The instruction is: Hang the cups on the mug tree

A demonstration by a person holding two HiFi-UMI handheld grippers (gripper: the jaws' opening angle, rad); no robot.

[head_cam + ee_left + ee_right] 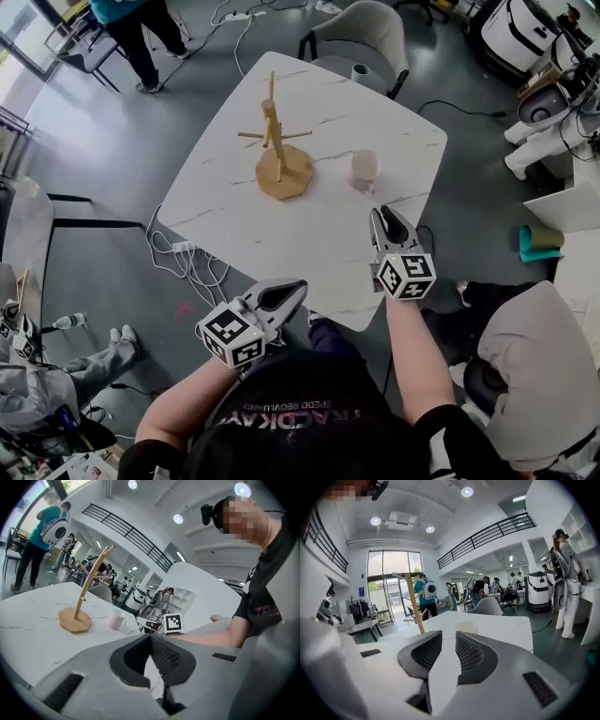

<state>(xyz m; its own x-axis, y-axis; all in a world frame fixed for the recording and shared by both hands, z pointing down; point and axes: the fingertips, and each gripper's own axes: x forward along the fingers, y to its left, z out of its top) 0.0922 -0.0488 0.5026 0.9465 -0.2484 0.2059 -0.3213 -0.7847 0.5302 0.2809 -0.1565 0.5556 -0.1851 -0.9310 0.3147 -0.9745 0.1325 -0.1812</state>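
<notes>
A wooden mug tree (277,153) stands on the white marble table (234,225), with bare pegs. A pale pink cup (365,169) sits upright to its right. My right gripper (379,215) hovers over the table just short of the cup, its jaws a little apart with nothing between them. In the right gripper view the cup (466,628) shows just past the gripper (448,637), and the tree's post (414,603) stands to the left. My left gripper (300,285) is at the table's near edge, jaws shut and empty. In the left gripper view (151,638) the tree (86,595) and the cup (117,619) lie far off.
A grey chair (361,36) stands at the table's far side. A power strip and cables (183,251) lie on the floor to the left. A person (131,28) stands at the back left. White machines (553,103) are at the right.
</notes>
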